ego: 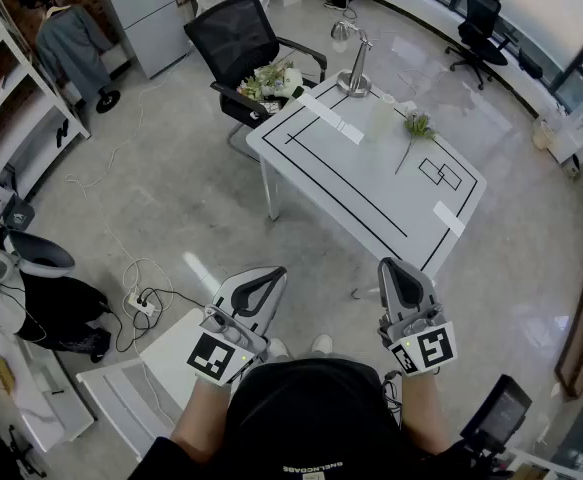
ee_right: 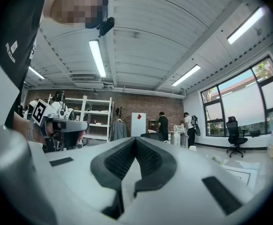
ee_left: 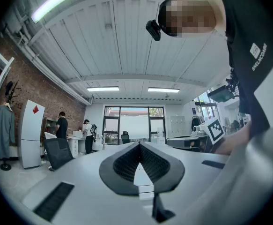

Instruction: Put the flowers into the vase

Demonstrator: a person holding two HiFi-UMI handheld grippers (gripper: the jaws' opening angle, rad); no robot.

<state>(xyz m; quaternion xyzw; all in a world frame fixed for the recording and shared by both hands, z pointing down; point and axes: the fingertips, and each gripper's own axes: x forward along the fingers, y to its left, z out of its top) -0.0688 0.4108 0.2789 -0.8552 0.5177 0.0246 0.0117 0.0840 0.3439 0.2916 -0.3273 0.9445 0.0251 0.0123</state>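
A single flower [ego: 416, 125] with a long stem lies on the white table [ego: 351, 183], beside a faint clear vase [ego: 379, 119]. A bunch of flowers [ego: 271, 80] rests on the black office chair [ego: 236, 38] behind the table. My left gripper [ego: 274, 275] and right gripper [ego: 389, 266] are held level close to my body, well short of the table. In the left gripper view the left gripper [ee_left: 139, 144] has its jaws shut with nothing between them. The right gripper [ee_right: 136, 139] looks the same in the right gripper view.
A silver desk lamp [ego: 354, 63] stands at the table's far corner. Black tape lines and white strips mark the tabletop. Cables and a power strip [ego: 143, 303] lie on the floor at the left, near white shelving [ego: 11, 88]. Two people stand at desks far off.
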